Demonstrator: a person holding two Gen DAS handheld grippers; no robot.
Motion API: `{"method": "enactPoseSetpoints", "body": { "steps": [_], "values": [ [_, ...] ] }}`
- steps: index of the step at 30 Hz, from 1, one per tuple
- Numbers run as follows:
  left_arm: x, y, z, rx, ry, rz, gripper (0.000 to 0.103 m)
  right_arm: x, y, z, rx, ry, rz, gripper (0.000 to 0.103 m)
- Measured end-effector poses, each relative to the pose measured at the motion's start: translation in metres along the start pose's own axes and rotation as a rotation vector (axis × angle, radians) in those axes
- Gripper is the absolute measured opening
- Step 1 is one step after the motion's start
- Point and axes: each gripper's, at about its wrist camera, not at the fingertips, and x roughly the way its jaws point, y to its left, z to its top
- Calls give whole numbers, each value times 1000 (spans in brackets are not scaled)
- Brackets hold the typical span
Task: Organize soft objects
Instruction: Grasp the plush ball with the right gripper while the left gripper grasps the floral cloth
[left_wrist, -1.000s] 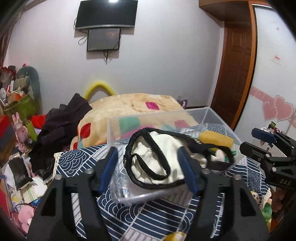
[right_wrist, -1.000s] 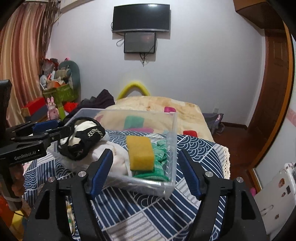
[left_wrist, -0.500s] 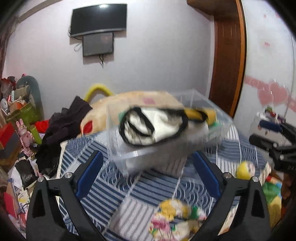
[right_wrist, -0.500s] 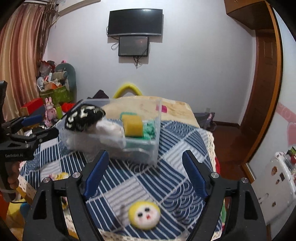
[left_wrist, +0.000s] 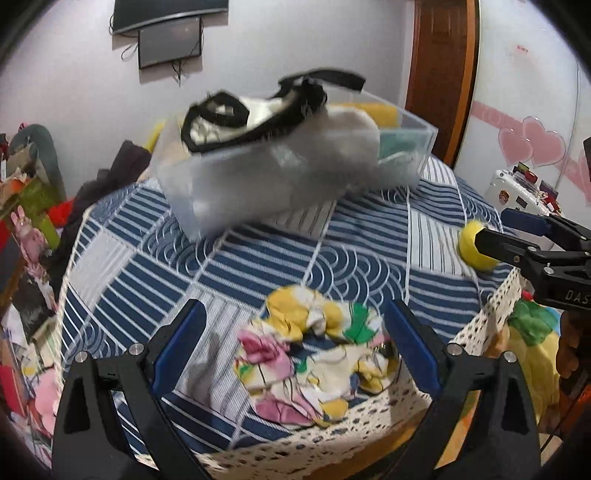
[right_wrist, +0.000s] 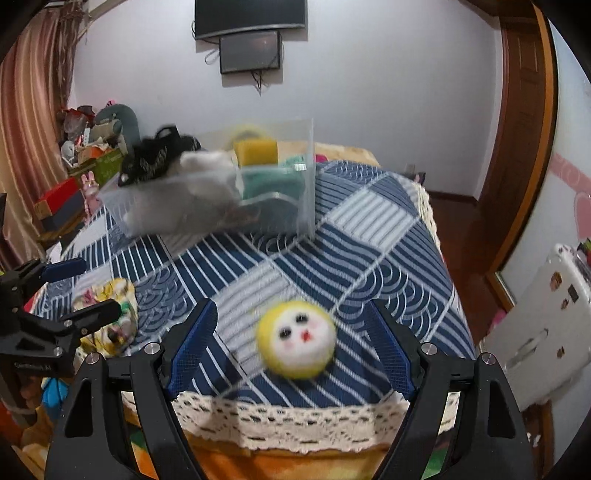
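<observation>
A clear plastic bin (left_wrist: 413, 129) stands at the far side of the blue patterned table (left_wrist: 258, 266). It holds a black-trimmed white bag (left_wrist: 236, 122), a grey-white plush, a yellow sponge (right_wrist: 256, 149) and green cloth (right_wrist: 273, 181). A crumpled floral cloth (left_wrist: 314, 354) lies at the near edge, between the fingers of my open, empty left gripper (left_wrist: 295, 350). A yellow plush ball with a face (right_wrist: 297, 341) lies between the fingers of my open right gripper (right_wrist: 295, 343), not gripped. The ball also shows in the left wrist view (left_wrist: 472, 247).
The table has a lace edge (right_wrist: 295, 421). A cluttered shelf of toys and boxes (right_wrist: 88, 147) stands at the left, a wooden door (right_wrist: 524, 110) at the right, a white case (right_wrist: 546, 332) on the floor at the right. A TV (right_wrist: 251, 14) hangs on the far wall.
Both grippers have pulled back from the bin toward the table's near edge and tilted down. The floral cloth and the yellow ball have come between their fingers. The frames are motion-blurred.
</observation>
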Motion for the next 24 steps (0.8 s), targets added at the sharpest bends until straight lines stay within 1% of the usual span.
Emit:
{"method": "enactPoseSetpoints", "body": {
  "steps": [3,6,7,8,9,10,11,12,13,15,16,17,18,19,21,24],
  "values": [
    [6,3,-9,-29,24,-2,98,3,-2,-6,16,19,-2,79],
    [10,10,-15,-81,53,-41,98,8,-6,-12,32,40,8,79],
    [10,11,-17,-88,47,-46,95,8,-6,-13,36,40,11,75],
    [8,12,-17,-90,38,-47,84,8,-7,-14,40,36,13,69],
    [8,12,-17,-92,34,-52,75,8,-7,-14,41,36,17,65],
    [7,11,-16,-92,31,-59,73,8,-6,-14,41,40,25,55],
    [6,9,-16,-84,31,-64,64,9,-7,-14,42,44,31,45],
    [6,7,-16,-74,29,-68,55,8,-6,-14,41,46,34,43],
    [5,4,-16,-61,24,-70,51,7,-6,-15,40,42,32,43],
    [3,-2,-16,-40,20,-79,29,4,-5,-14,39,28,36,42],
    [2,-4,-15,-35,17,-86,24,2,-4,-13,38,22,43,42],
    [1,-5,-14,-32,11,-85,16,-1,-4,-13,36,13,49,42],
    [-1,-6,-13,-31,3,-72,13,-3,-3,-12,32,5,51,42],
    [-3,-6,-12,-32,-6,-59,13,-3,-1,-10,30,2,52,42],
    [-4,-2,-8,-42,-7,-63,10,-6,1,-6,28,-9,59,42],
    [-8,7,-2,-70,-20,-59,9,-9,6,-1,24,-24,74,42]
  ]
}}
